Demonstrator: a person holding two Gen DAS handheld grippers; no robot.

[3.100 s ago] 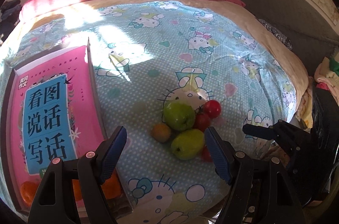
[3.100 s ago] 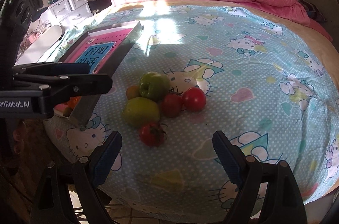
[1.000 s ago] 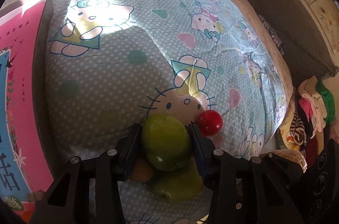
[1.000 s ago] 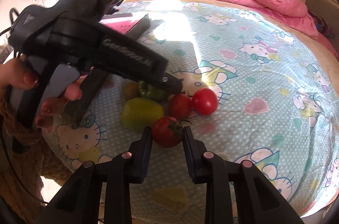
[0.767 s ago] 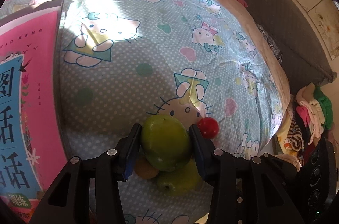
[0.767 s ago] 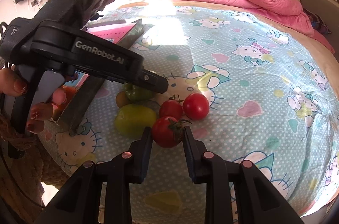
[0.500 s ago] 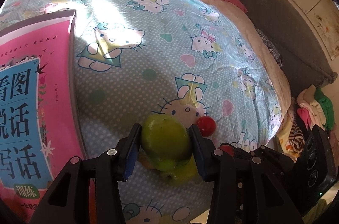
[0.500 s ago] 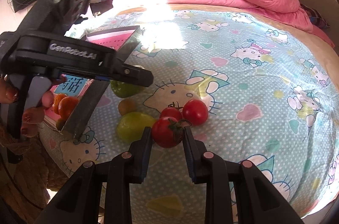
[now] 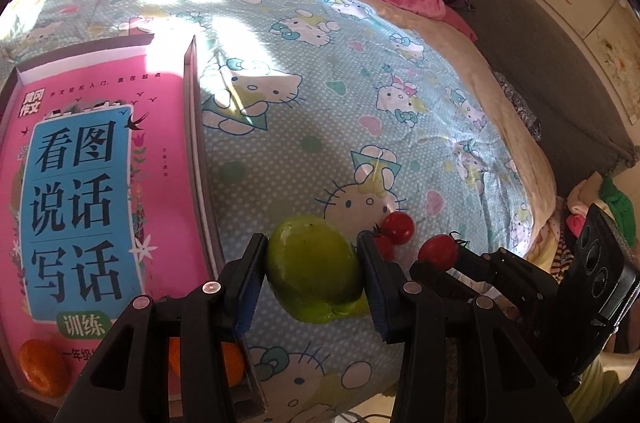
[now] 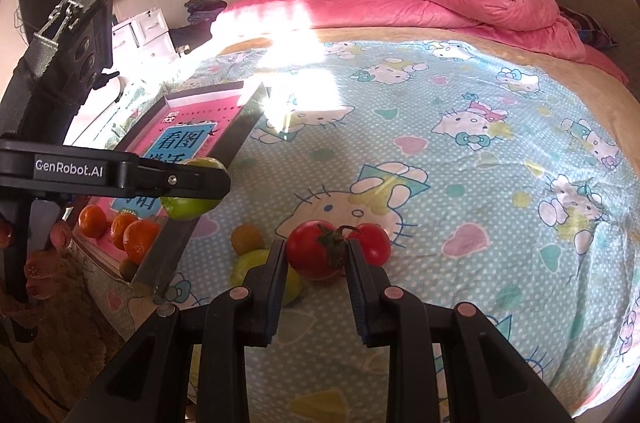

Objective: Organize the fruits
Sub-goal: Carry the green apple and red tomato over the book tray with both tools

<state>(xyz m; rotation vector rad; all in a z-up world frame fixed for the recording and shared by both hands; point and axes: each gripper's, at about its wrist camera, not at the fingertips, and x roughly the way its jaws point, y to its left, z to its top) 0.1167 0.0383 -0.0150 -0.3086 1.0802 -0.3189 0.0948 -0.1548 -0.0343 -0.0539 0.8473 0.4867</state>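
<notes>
in the left wrist view, our left gripper [image 9: 313, 265] sits at the lower centre of the frame, its jaws partly closed and pressing both sides of a green fruit [image 9: 312, 269] that hangs above the patterned bedspread [image 9: 320, 95]. to the left of the frame lies a shallow tray [image 9: 196, 127] lined with a pink book cover, with oranges [image 9: 42, 367] at its lower corner. in the right wrist view, our right gripper [image 10: 316, 259] at the lower centre has its jaws nearly closed around a red tomato [image 10: 314, 255], stem facing the camera. just behind it rests a second tomato [image 10: 372, 243], and to its left a small brown fruit [image 10: 247, 239] and another green fruit [image 10: 256, 265] remain on the bedspread. we judge the green fruit could slip, being round and held only at its sides, and it may clip the tray's raised edge when carried over. we also think the tomato could bruise if squeezed harder, and the loose fruits could roll on the soft bedding.
</notes>
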